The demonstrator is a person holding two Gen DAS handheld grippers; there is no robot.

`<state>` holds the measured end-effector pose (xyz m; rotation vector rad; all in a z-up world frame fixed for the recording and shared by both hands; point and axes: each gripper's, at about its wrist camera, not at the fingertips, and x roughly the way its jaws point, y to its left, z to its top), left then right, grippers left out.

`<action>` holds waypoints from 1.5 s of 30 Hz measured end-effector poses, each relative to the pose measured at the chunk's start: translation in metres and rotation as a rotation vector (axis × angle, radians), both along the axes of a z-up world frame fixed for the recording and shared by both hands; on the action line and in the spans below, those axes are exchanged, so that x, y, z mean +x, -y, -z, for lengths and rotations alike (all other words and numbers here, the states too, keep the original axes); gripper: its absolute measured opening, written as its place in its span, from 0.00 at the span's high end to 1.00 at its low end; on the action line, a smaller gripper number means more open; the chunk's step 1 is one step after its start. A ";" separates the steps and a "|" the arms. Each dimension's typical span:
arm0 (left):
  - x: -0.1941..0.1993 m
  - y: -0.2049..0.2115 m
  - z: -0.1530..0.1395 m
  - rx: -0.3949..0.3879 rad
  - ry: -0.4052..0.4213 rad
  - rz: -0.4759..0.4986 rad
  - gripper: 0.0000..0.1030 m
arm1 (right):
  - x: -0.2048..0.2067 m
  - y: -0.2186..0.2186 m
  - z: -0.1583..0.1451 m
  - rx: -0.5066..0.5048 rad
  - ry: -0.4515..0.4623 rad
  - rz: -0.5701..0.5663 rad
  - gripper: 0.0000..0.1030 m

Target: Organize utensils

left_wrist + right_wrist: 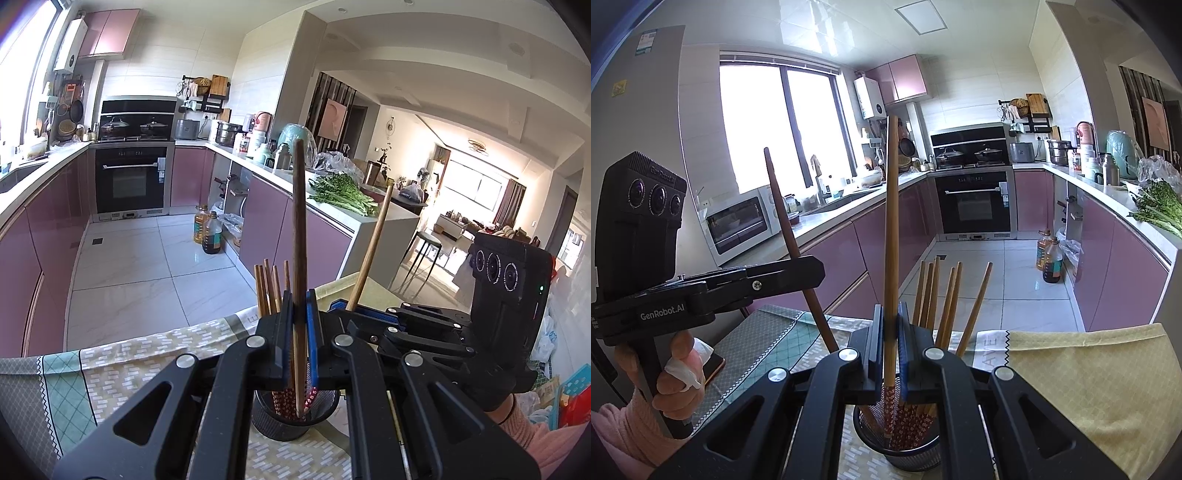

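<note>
Our left hand-held gripper (298, 332) is clamped tight on a dark brown chopstick (298, 221), held nearly upright with its lower end inside the black mesh holder (295, 417). Our right hand-held gripper (889, 339) is likewise closed on a lighter bamboo chopstick (892, 221), whose patterned red end dips into the same holder (897, 443). Several more chopsticks (942, 295) already stand there, leaning away from us.

We judge the main risk to be crowding: both grippers meet over one small holder, so letting go carelessly could knock a stick against its neighbours or nudge the holder over. A stick released too high could bounce out.

The holder sits on a patterned cloth (129, 354) covering the worktop, whose far edge lies just beyond the holder, with kitchen floor (147, 258) below. A yellow cloth (1089, 369) lies to the right. Above and behind the grippers there is free space to draw back.
</note>
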<state>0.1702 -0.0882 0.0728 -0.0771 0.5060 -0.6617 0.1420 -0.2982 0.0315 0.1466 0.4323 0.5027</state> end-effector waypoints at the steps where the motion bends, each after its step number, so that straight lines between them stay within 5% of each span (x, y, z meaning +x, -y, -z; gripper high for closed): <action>1: 0.001 0.000 0.000 0.001 -0.001 0.000 0.93 | 0.000 0.000 0.000 0.000 -0.001 0.001 0.94; 45: 0.013 0.008 0.023 0.022 -0.036 -0.004 0.93 | 0.011 -0.003 0.018 0.001 -0.044 -0.004 0.94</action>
